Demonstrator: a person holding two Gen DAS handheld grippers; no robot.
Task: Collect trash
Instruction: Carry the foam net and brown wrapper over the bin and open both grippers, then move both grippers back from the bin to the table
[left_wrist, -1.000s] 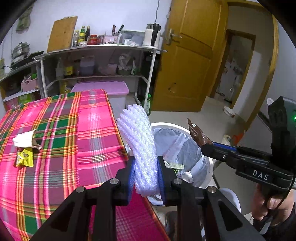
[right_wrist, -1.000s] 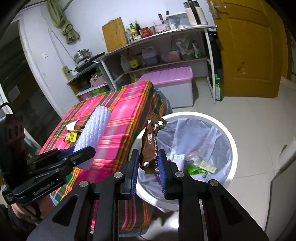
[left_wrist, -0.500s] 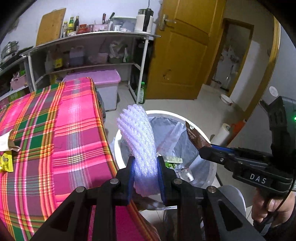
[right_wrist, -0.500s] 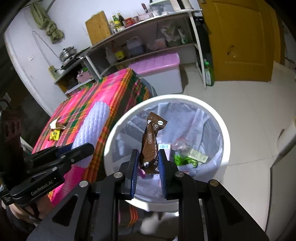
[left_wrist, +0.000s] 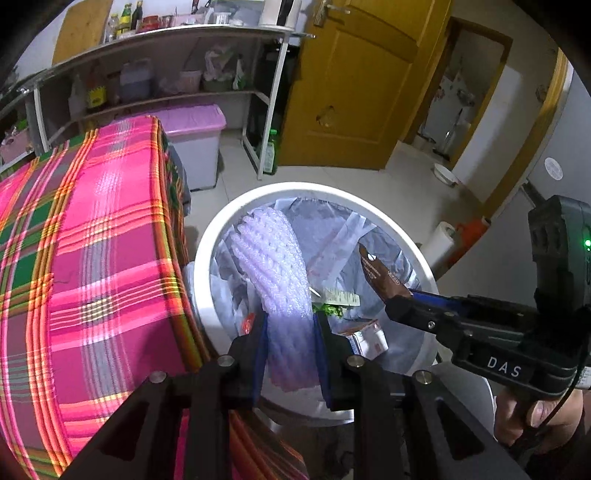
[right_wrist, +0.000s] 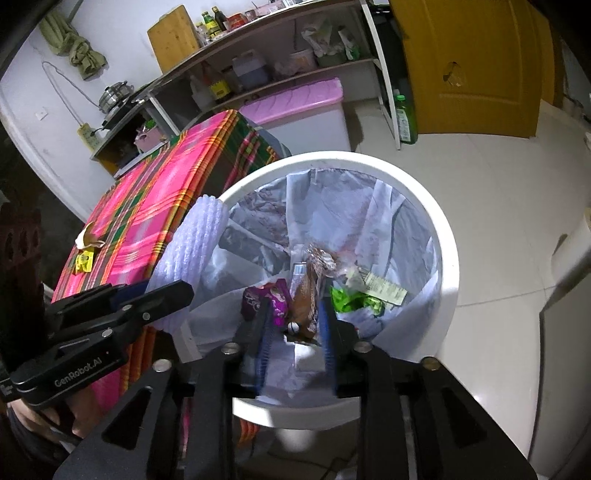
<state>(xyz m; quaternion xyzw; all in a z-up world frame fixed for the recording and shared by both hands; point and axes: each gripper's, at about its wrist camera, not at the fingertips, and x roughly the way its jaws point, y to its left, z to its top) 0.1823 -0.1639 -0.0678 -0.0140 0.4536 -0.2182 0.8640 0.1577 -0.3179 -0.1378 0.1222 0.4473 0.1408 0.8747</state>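
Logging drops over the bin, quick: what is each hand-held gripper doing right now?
Left hand-held gripper: shut on the foam net.
Right hand-held gripper: open, brown wrapper between its fingers.

Both wrist cams close above, facing down; share bin (left_wrist: 369, 206) (right_wrist: 448, 258).

the white bin's (right_wrist: 448, 258) mouth lies open from above; the plaid table (left_wrist: 92, 258) edge crowds its left side, bare floor (right_wrist: 498, 177) spreads rightward.
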